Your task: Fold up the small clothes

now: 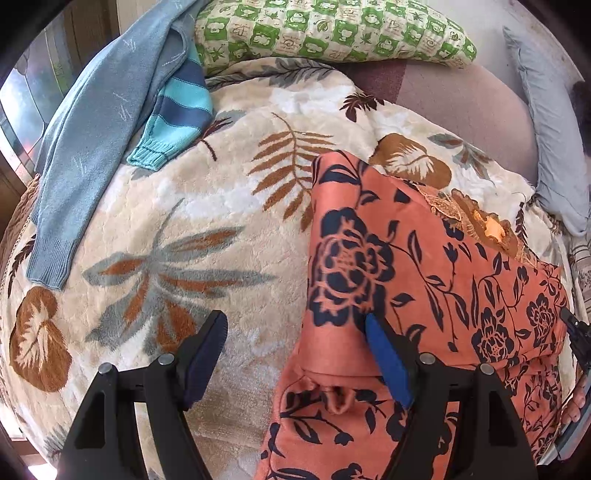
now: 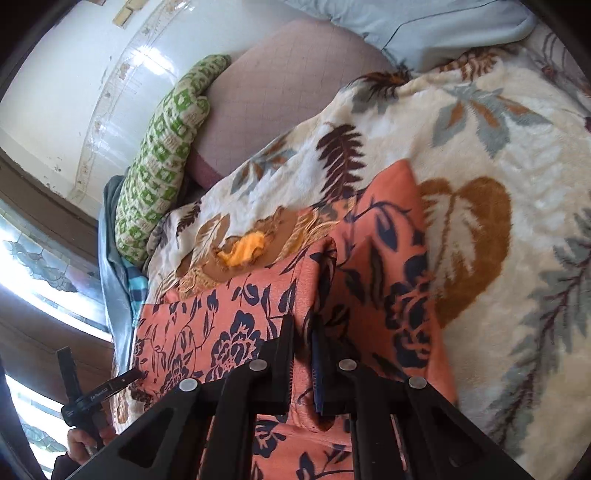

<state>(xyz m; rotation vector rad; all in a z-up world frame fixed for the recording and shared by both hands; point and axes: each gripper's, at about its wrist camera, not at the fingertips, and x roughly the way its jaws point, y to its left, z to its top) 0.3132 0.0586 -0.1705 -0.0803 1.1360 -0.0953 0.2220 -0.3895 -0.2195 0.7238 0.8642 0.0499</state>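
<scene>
Blanket (image 1: 207, 206): cream plush, leaf print in brown and grey, spread over the bed.
Orange garment (image 1: 424, 280): dark floral print, partly folded, lying on the blanket's right half in the left wrist view; embroidered tan neckline with a yellow patch at its far edge.
Blue sweater (image 1: 92, 147): plain, draped at the blanket's far left corner, sleeve hanging toward the near side.
Green pillow (image 1: 332, 33): checked print, at the head of the bed beyond the blanket.
Striped knit (image 1: 177, 118): blue and turquoise, just beside the sweater, partly under it.
Left claw (image 1: 295, 354): wide apart, holding nothing; right pad resting on the orange garment, left pad over bare blanket.
Right claw (image 2: 303, 354): pinched closed on a raised fold of the orange garment, cloth bunched between the pads.
</scene>
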